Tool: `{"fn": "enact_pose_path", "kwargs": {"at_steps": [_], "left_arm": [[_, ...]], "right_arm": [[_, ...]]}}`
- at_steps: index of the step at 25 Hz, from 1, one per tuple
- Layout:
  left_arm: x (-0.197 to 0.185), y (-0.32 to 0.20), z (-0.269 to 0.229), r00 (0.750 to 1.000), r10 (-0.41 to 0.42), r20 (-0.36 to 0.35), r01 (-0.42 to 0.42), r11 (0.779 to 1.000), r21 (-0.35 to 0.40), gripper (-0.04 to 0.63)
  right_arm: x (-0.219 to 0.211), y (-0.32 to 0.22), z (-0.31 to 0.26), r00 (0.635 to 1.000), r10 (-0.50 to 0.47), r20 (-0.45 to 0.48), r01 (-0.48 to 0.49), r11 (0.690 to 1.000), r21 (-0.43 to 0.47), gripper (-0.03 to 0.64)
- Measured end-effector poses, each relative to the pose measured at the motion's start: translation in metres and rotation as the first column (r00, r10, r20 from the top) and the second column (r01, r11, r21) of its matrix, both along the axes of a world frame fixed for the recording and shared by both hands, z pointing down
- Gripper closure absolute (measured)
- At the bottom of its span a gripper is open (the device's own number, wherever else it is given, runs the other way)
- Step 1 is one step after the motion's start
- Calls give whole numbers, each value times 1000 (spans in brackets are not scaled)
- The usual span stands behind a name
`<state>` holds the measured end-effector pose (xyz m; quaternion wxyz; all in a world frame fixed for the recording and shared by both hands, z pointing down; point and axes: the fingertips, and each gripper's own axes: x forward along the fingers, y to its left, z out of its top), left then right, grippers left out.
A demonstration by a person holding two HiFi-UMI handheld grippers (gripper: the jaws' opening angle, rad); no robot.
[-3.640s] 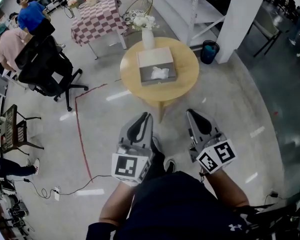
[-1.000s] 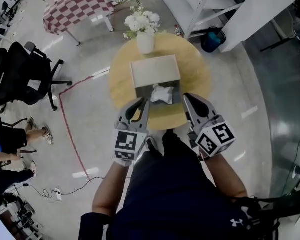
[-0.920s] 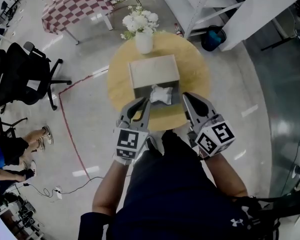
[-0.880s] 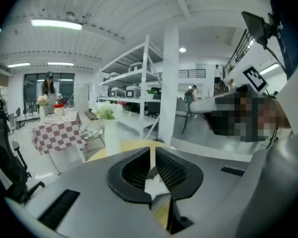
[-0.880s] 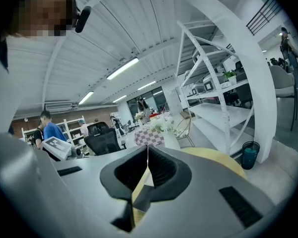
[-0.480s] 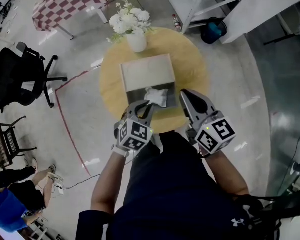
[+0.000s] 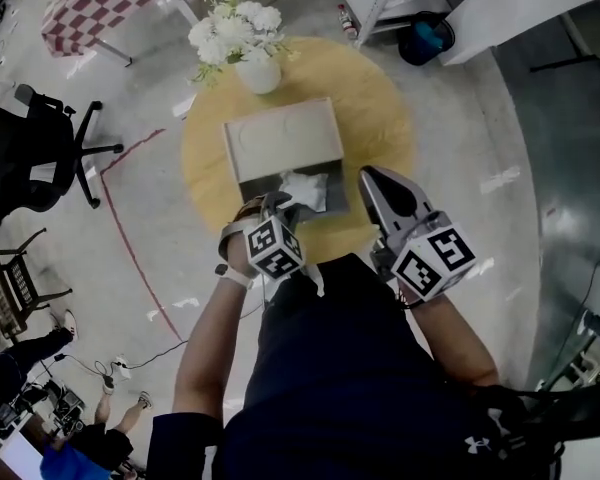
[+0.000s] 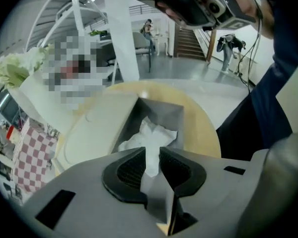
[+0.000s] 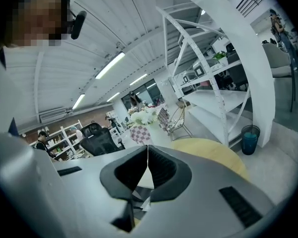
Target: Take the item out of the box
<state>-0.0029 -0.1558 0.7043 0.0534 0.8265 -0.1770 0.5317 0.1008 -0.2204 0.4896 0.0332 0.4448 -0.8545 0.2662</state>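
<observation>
And there it is, the white crumpled item (image 7: 303, 188), lying in the open near end of the box (image 7: 280, 140). It looks soft and creased, like paper or tissue, though I can't say which. The box is rectangular and pale beige. A flat panel with a faint round outline covers its far part, and the open pocket is grey inside and holds only that white wad.

The left gripper (image 7: 270, 202) is right at the box's near left corner. In its own view the jaws stand a narrow slot apart, and the item (image 8: 146, 135) shows through that slot. I can't tell whether the pads touch it. From the head view its marker cube hides the jaw tips.

The right gripper (image 7: 368, 175) hangs just beside the box's near right corner, clear of it, with its jaws pressed together at the tips and nothing between them (image 9: 148, 150).

Everything sits on a round table (image 7: 375, 118) with a smooth yellow wooden top. Behind the box is a white vase (image 7: 259, 73) of white flowers (image 7: 232, 30). The person's dark torso cuts off the table's near rim.

Farther out there's a black office chair (image 7: 25, 158), a blue bin (image 7: 430, 36) and a red line (image 7: 130, 248) on the glossy floor.
</observation>
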Motion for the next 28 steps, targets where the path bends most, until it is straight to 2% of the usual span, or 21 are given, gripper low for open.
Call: {"fn": "enact_pose_path", "kwargs": {"at_steps": [5, 8, 16, 23, 28], "left_arm": [[8, 4, 27, 991, 115, 70, -111, 992, -59, 500], [10, 5, 38, 983, 154, 104, -144, 985, -90, 500], [8, 4, 56, 975, 170, 140, -151, 979, -139, 520], [9, 1, 54, 972, 191, 135, -174, 977, -124, 566], [10, 1, 46, 980, 170, 103, -158, 981, -112, 578]], "right_arm": [[4, -5, 10, 1000, 6, 14, -6, 1000, -25, 604], [8, -7, 14, 1000, 18, 21, -17, 999, -36, 604], [18, -10, 16, 998, 48, 40, -46, 998, -53, 604], [23, -11, 14, 997, 67, 42, -65, 996, -54, 604], [19, -8, 11, 996, 70, 49, -67, 996, -56, 604]]}}
